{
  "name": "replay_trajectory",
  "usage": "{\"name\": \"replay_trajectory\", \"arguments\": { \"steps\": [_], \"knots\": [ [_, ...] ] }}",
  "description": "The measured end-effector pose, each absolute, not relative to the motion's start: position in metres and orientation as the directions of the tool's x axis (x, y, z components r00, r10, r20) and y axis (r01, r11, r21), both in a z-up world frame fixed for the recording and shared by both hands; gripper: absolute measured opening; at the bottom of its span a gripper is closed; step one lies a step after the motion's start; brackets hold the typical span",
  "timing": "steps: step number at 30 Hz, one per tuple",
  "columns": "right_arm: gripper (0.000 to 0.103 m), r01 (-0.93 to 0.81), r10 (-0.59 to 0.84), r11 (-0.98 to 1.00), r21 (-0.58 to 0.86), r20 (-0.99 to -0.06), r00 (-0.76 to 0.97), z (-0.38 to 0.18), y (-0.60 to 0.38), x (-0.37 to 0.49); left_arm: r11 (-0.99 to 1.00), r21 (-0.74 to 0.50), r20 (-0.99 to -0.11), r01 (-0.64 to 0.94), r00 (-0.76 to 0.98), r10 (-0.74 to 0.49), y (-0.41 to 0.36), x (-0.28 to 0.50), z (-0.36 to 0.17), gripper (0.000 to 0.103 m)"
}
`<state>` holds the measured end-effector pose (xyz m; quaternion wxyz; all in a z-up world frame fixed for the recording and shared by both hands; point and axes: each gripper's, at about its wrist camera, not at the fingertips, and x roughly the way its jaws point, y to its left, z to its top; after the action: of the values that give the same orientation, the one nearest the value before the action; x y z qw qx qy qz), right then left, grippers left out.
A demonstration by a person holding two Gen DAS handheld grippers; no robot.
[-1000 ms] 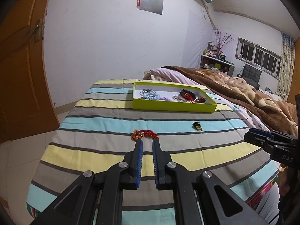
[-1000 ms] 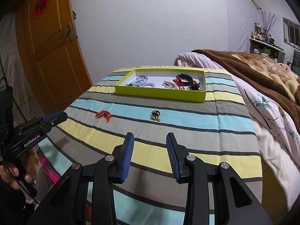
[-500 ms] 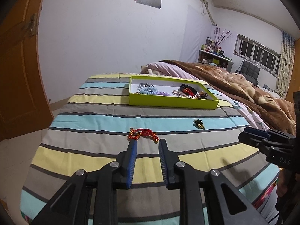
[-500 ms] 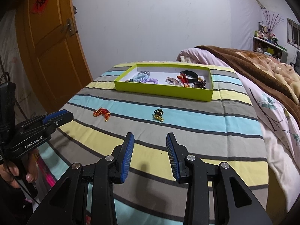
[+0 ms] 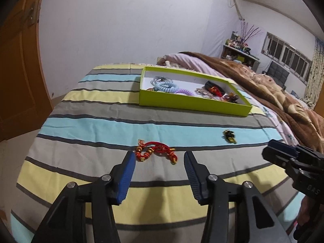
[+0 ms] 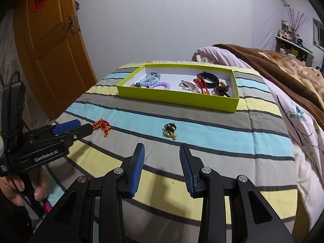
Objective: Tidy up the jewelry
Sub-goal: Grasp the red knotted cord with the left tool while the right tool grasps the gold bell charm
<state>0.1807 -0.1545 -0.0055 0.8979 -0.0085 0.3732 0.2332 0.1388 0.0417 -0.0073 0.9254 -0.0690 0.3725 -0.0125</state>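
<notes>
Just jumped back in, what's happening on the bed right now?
A person is sorting jewelry into the green box on the striped cover. The left tool, jaws opening, is lined up just short of the red cord bracelet, not gripping it. The right tool is open and empty, facing the black and gold piece, which lies loose on the cover.
</notes>
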Motion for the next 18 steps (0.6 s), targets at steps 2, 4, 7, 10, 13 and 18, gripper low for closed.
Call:
{"name": "replay_trajectory", "arguments": {
  "steps": [2, 4, 7, 10, 13, 18],
  "knots": [
    [0.037, -0.426, 0.413, 0.891, 0.16, -0.677, 0.61, -0.007, -0.153, 0.184, 0.99, -0.139, -0.706, -0.036, 0.705, -0.073, 0.043, 0.148, -0.013, 0.05],
    [0.037, -0.425, 0.413, 0.891, 0.162, -0.679, 0.607, -0.009, -0.153, 0.189, 0.988, -0.15, -0.731, -0.04, 0.678, -0.083, 0.044, 0.156, -0.018, 0.05],
    [0.037, -0.425, 0.411, 0.891, 0.162, -0.686, 0.601, -0.011, -0.15, 0.197, 0.988, -0.147, -0.744, -0.053, 0.664, -0.075, 0.045, 0.164, -0.022, 0.05],
    [0.037, -0.427, 0.411, 0.89, 0.162, -0.694, 0.592, -0.013, -0.147, 0.205, 0.988, -0.145, -0.751, -0.054, 0.656, -0.074, 0.043, 0.171, -0.025, 0.05],
    [0.037, -0.428, 0.407, 0.889, 0.163, -0.709, 0.576, -0.017, -0.143, 0.215, 0.991, -0.129, -0.768, -0.041, 0.636, -0.074, 0.039, 0.176, -0.029, 0.054],
    [0.037, -0.436, 0.396, 0.887, 0.15, -0.733, 0.553, -0.025, -0.135, 0.227, 0.999, -0.03, -0.786, -0.022, 0.618, -0.01, 0.023, 0.179, -0.031, 0.055]
  ]
}}
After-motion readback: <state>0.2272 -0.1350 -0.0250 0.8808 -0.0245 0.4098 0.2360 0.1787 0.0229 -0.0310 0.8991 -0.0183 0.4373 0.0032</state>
